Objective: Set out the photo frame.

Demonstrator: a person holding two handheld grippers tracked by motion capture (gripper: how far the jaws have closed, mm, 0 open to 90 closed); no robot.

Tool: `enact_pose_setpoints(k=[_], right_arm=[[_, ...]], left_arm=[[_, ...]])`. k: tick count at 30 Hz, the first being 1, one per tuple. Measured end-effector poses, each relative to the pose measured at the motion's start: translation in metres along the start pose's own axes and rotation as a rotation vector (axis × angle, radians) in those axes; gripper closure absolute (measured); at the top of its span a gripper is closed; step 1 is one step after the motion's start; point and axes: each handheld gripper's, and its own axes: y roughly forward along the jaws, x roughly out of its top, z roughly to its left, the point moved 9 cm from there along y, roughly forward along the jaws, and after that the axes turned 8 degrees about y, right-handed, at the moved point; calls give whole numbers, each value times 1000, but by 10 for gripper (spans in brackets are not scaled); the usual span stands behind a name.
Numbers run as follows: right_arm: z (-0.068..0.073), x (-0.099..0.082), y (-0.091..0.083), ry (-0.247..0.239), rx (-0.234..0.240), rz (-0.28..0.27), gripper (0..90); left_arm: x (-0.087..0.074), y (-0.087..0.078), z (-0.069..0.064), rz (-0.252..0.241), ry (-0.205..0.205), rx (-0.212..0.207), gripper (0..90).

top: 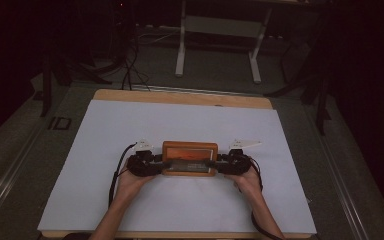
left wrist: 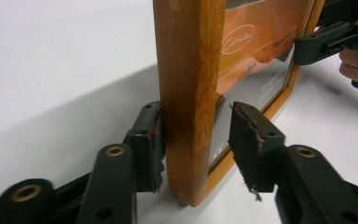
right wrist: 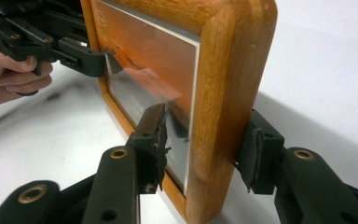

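Both forearms are showing bare, with no sleeves in sight. Each hand is carrying a black claw: the left claw (top: pixel 161 161) and the right claw (top: pixel 219 161) are each wearing a pale three-cornered plate on top and trailing a black cable toward the near edge. In the left gripper view, the jaws are appearing as matte black bars with brass-ringed holes and small dark screw holes, and the dark pads (left wrist: pixel 244 140) are looking frayed and ragged at their edges.
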Motion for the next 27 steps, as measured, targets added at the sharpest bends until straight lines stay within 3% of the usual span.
enact_pose_setpoints(k=[10, 21, 27], right_arm=[[0, 2, -3, -15, -38, 7, 466], [3, 8, -21, -66, -84, 4, 420], [1, 8, -32, -67, -96, -3, 418]], left_arm=[[1, -7, 3, -8, -12, 10, 471], [8, -21, 5, -43, 3, 47, 431], [6, -27, 11, -26, 11, 78, 396]])
